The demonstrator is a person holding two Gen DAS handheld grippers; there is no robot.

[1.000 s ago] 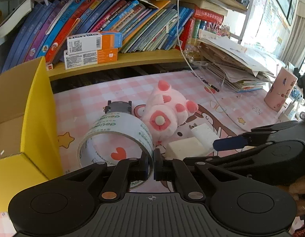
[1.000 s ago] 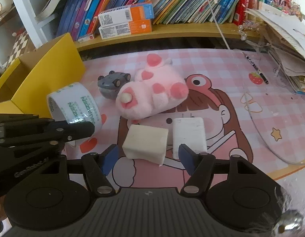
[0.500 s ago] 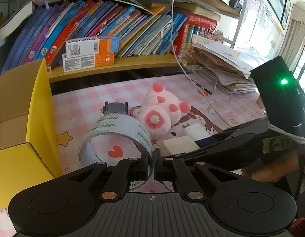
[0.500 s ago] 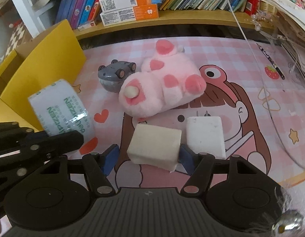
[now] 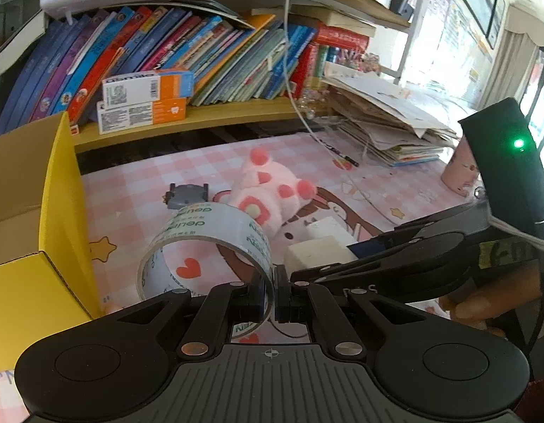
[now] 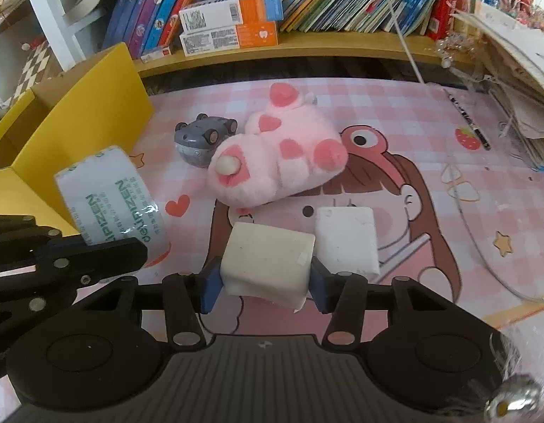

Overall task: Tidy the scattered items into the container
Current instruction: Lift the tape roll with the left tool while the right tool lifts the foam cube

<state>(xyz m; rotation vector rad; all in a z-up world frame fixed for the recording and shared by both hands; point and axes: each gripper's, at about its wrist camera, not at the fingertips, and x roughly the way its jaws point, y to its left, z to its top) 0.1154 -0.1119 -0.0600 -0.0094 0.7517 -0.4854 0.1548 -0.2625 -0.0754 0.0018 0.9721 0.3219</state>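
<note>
We start with the yellow cardboard box with open flaps, which stands at the left edge of the pink checked cartoon desk mat; it is the container, and it lies to the left of both our hands. That direction decides the coming move: everything we carry has to travel leftward and over the box's near yellow wall.

Next in size is the pink plush toy with darker pink spots, lying on its side mid-mat, with the small grey toy car touching its left end. Neither is gripped.

Our left gripper has its jaws pinched fully together on the wall of the clear packing-tape roll with green lettering, one finger inside the ring and one outside. The roll hangs just beside the box, so we judge the left hand the nearer of the two to the drop.

Our right gripper is closing, and its blue pads already sit against the left and right faces of the off-white foam block. The block's long axis runs across the jaws. Just to its right, apart from the pads, lies the flat white rectangular block, still to be collected.
</note>
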